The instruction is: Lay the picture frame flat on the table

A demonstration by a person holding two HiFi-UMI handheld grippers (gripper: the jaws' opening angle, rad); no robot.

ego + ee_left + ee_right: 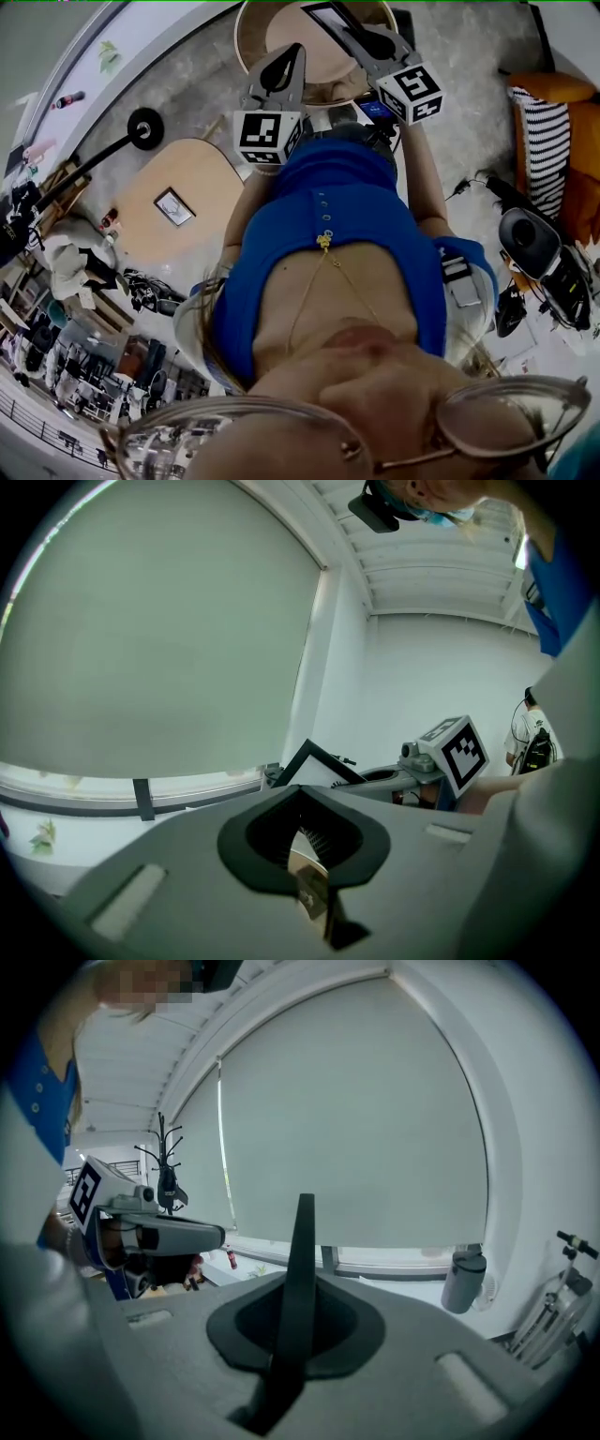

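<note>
One picture frame [302, 1241] in right gripper [298, 1326]

We hold our left forearm [242, 211] and right forearm [427, 178] out toward twelve o'clock. Our left gripper [296, 52], at eleven o'clock, has its jaws together and empty. Our right gripper [356, 33], at one o'clock, is clamped on the picture frame [325, 13] by its thin edge.
</note>
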